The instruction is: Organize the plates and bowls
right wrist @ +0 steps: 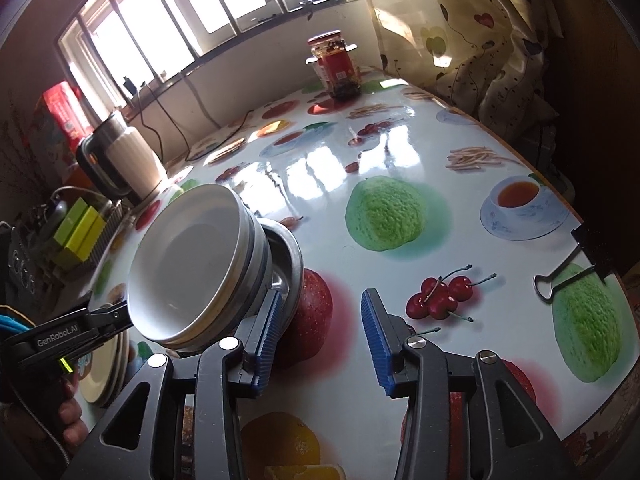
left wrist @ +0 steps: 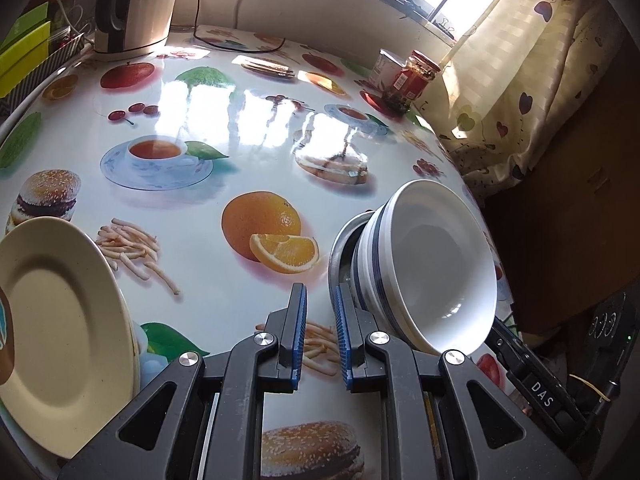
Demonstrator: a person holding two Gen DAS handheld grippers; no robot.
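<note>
- Left wrist view: the left gripper (left wrist: 320,292) has its blue pads drawn nearly together, with only a slit between them and nothing in it. The fruit-print table (left wrist: 240,152) shows through the slit.
- Just right of its right finger, nested white bowls with blue bands (left wrist: 440,264) are tipped on their side, mouth toward the camera. They are backed by a metal dish (left wrist: 340,248).
- A cream plate (left wrist: 52,320) lies to the gripper's left. An electric kettle (left wrist: 136,4) and a red-labelled jar (left wrist: 416,76) stand far ahead.
- Right wrist view: the right gripper (right wrist: 322,300) is spread wide and grips nothing.
- Its left finger is right against the metal dish and the tilted bowls, which sit to the gripper's left.
- A binder clip (right wrist: 560,276) lies off to the right.
</note>
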